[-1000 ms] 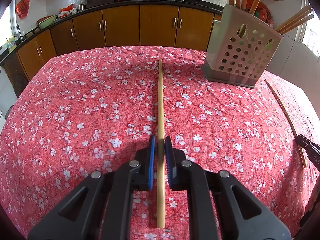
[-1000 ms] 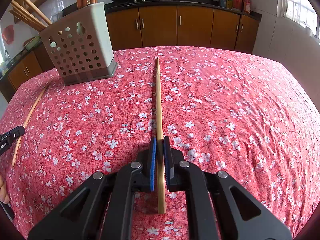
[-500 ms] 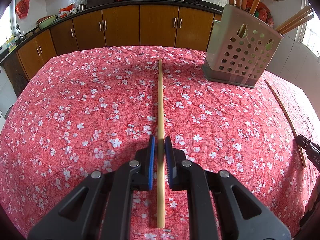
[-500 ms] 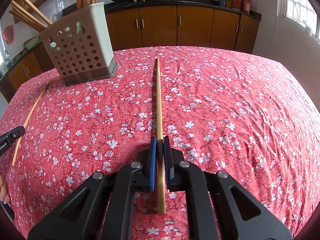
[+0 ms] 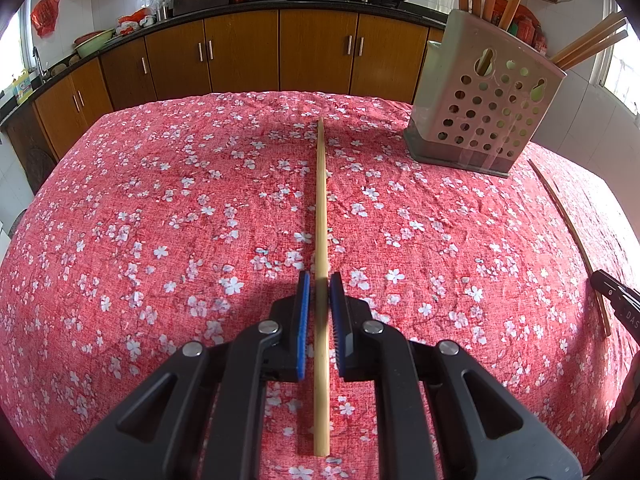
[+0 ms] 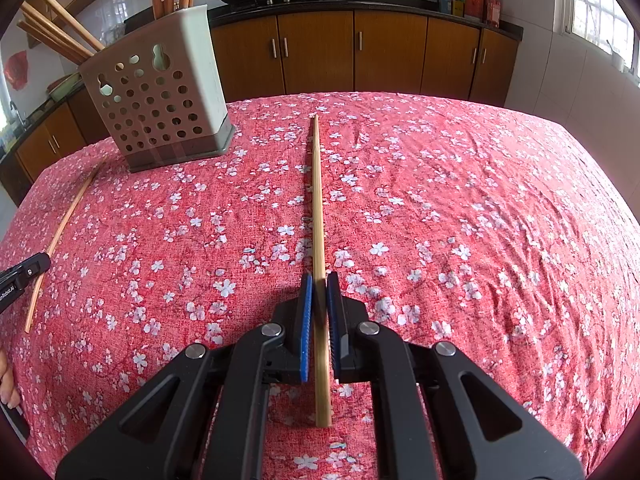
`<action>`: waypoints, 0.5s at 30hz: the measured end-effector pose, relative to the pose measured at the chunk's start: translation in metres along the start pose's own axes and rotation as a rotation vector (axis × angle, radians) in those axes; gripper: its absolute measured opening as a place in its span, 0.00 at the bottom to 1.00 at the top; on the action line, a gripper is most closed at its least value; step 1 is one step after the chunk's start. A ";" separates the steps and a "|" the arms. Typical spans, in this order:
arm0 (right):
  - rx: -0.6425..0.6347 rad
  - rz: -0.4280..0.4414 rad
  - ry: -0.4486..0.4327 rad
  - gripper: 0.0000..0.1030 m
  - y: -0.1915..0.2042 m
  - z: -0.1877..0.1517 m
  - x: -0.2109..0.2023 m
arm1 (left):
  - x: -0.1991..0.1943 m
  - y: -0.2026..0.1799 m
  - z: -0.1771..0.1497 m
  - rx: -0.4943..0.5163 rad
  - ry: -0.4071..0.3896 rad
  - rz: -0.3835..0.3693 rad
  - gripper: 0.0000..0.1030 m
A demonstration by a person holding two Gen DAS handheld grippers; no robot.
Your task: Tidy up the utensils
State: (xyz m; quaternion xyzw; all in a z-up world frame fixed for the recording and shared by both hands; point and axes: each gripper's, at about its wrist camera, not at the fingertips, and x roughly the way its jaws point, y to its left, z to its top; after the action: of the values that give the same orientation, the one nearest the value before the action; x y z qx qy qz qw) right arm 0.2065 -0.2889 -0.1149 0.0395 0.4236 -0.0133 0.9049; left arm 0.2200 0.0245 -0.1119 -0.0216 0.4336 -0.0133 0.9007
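In the left wrist view my left gripper (image 5: 319, 280) is shut on a pale wooden chopstick (image 5: 321, 208) that runs straight away from me along the red flowered tablecloth (image 5: 160, 208). In the right wrist view my right gripper (image 6: 319, 280) is shut the same way on a second chopstick (image 6: 317, 200). A perforated utensil holder (image 5: 484, 108) with several chopsticks standing in it sits at the far right of the left view. The same holder (image 6: 160, 100) is at the far left of the right view. Each chopstick's near end sticks out behind the blue pads.
Each view catches the other gripper's chopstick at its edge: the right one (image 5: 568, 232), the left one (image 6: 64, 232). Wooden kitchen cabinets (image 5: 312, 56) and a counter with pans stand beyond the table. A person's fingertips (image 6: 8, 380) show at the lower left.
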 end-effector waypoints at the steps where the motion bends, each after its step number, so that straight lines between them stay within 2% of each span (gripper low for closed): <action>1: 0.000 -0.001 0.000 0.09 0.000 0.000 0.000 | 0.000 -0.001 0.000 0.004 0.001 0.003 0.12; 15: 0.008 0.011 0.001 0.09 -0.001 -0.008 -0.009 | -0.012 -0.003 -0.012 0.041 0.006 0.037 0.13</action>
State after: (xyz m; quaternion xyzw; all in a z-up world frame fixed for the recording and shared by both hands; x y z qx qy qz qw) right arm 0.1947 -0.2892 -0.1136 0.0453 0.4236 -0.0100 0.9046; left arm 0.2028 0.0215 -0.1103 0.0050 0.4361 -0.0055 0.8999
